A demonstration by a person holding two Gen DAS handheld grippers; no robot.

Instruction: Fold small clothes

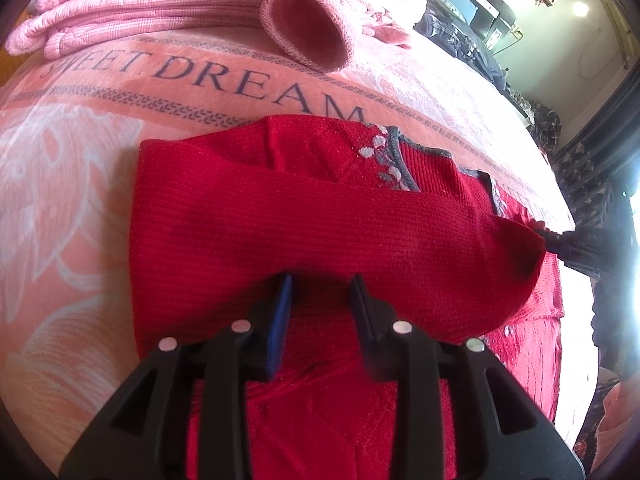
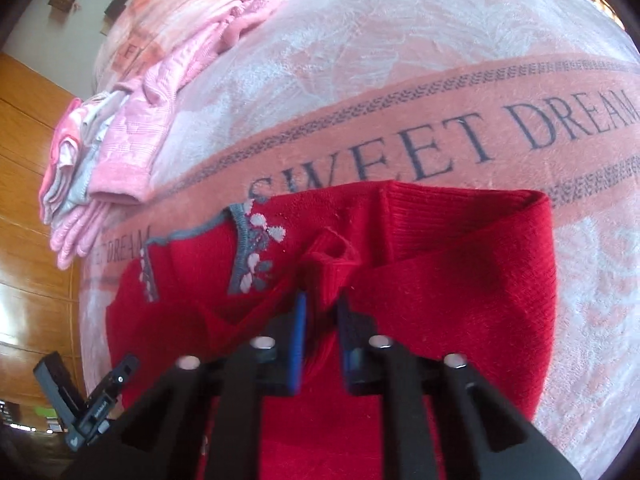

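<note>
Right gripper point(image 2: 320, 300) fingers pinching the red sweater point(image 2: 460, 280) sleeve cuff; left gripper point(image 1: 322, 284) hovering part-open, empty — laying sleeve flat toward 9 o'clock, avoiding bunching.

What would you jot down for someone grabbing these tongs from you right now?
Left tongs: open, empty, over the red sweater.
Right tongs: part open around the sleeve cuff; grip unclear.
Sweater lies on the blanket, one sleeve folded across the chest.
Left: finish the sleeves, fold the body, add it to the pink pile.
</note>
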